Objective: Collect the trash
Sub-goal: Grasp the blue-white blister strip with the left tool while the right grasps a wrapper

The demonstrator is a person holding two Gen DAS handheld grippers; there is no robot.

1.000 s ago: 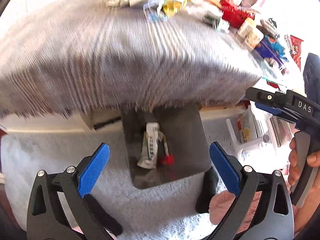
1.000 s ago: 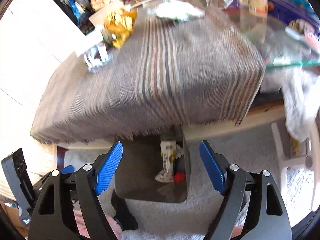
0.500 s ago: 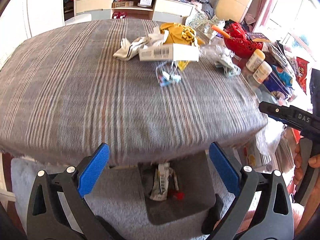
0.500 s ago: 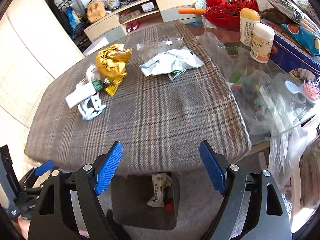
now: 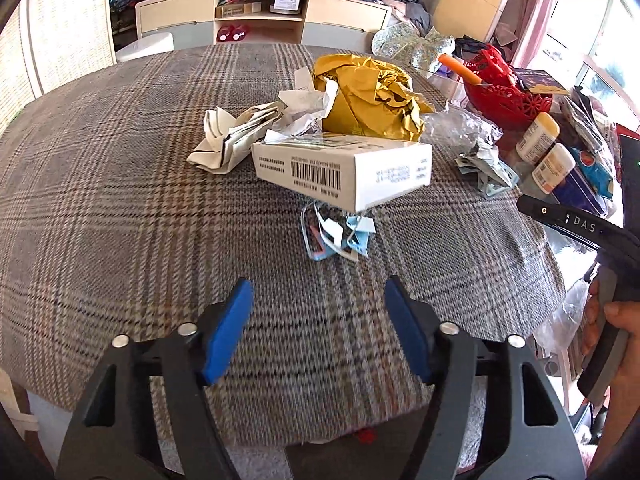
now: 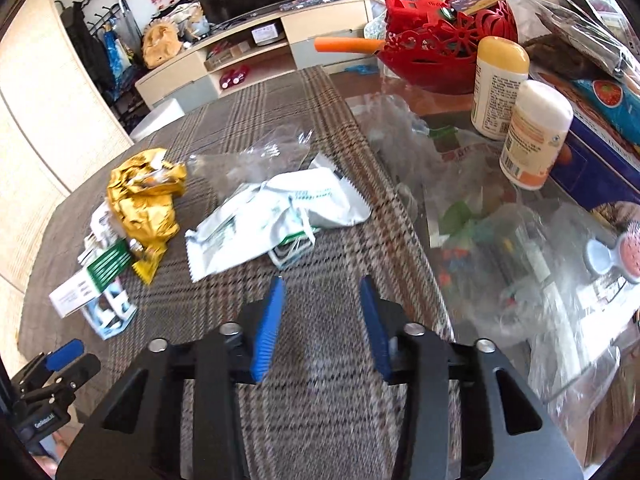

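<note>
**Both grippers up over the table, trash in reach**

Both views have risen since 0.5 s ago: the bin under the table's near edge has dropped out of sight. The left gripper (image 5: 318,330) hangs over the plaid cloth (image 5: 100,208), blue pads spread and holding nothing. From left to right lie crumpled white paper (image 5: 230,136), a white barcode box (image 5: 344,170) resting on a torn blue wrapper (image 5: 338,236), and a yellow wrapper (image 5: 370,98) behind. Only the right view shows a white pouch (image 6: 272,216) mid-table ahead of the right gripper (image 6: 322,326), likewise spread and holding nothing, and 2 bottles (image 6: 532,136) on glass at the right edge.
</note>
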